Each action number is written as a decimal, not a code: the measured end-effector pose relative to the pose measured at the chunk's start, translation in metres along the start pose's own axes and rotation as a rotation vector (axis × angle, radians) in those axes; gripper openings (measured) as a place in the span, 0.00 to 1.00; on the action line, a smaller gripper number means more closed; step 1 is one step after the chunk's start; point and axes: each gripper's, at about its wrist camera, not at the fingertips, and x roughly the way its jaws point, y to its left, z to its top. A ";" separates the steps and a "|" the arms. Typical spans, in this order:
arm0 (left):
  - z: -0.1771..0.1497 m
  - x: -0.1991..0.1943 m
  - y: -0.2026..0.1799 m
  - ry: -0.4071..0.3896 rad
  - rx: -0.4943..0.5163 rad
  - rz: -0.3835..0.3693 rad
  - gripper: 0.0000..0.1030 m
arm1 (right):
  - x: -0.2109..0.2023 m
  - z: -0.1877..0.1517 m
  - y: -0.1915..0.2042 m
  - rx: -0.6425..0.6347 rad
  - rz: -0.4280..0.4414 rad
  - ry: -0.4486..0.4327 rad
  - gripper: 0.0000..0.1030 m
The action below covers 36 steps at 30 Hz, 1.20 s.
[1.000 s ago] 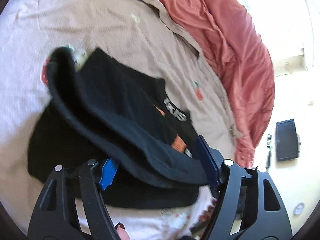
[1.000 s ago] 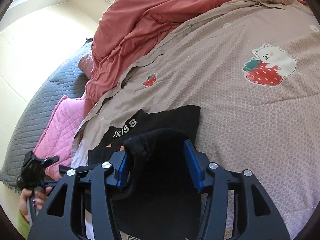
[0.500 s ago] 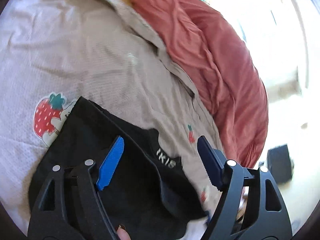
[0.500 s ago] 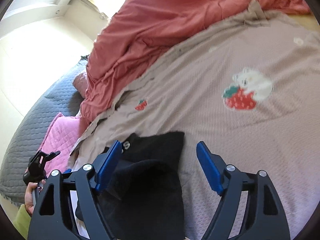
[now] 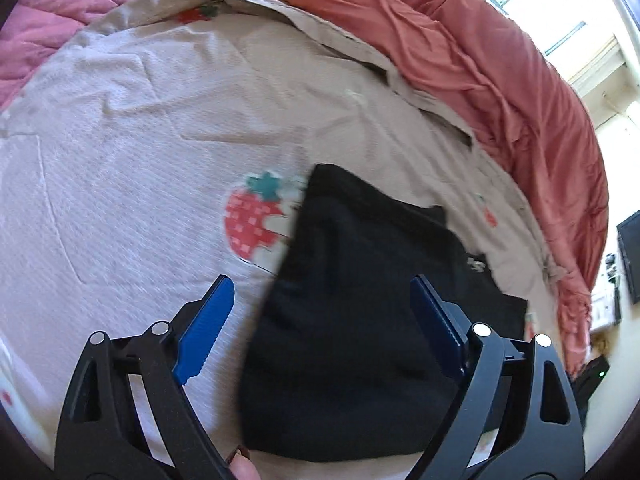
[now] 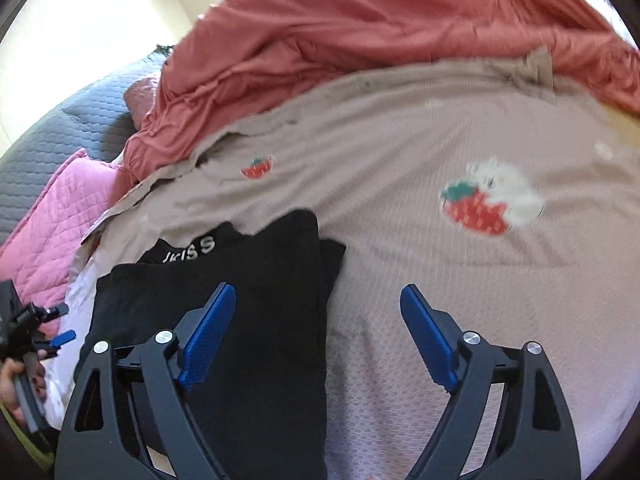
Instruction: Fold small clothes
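Observation:
A small black garment (image 5: 360, 320) lies folded over on a beige bed sheet, with white letters on its waistband (image 6: 191, 251). My left gripper (image 5: 320, 328) is open and empty, held above the garment's left edge. My right gripper (image 6: 316, 340) is open and empty, with its left finger over the garment (image 6: 248, 340) and its right finger over bare sheet. The left gripper also shows at the left edge of the right wrist view (image 6: 28, 332), held in a hand.
The beige sheet (image 5: 140, 140) has a strawberry print (image 5: 252, 220) and a bear print (image 6: 492, 196). A crumpled red duvet (image 5: 500, 60) lies along the far side. A pink quilt (image 6: 52, 208) and grey quilt (image 6: 52, 128) lie to the left.
Both grippers let go of the black garment and opened. The lifted part dropped flat onto the rest. Both grippers drew back and up from the cloth.

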 end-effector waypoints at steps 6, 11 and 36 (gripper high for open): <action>0.014 0.028 -0.004 0.034 0.070 0.050 0.79 | 0.017 0.000 0.001 0.002 0.020 0.027 0.64; 0.026 0.053 -0.020 0.059 0.126 0.064 0.79 | 0.028 -0.001 0.010 -0.042 0.025 0.055 0.64; 0.031 0.059 -0.068 -0.026 0.263 0.305 0.08 | 0.026 0.001 0.003 -0.050 -0.073 0.059 0.08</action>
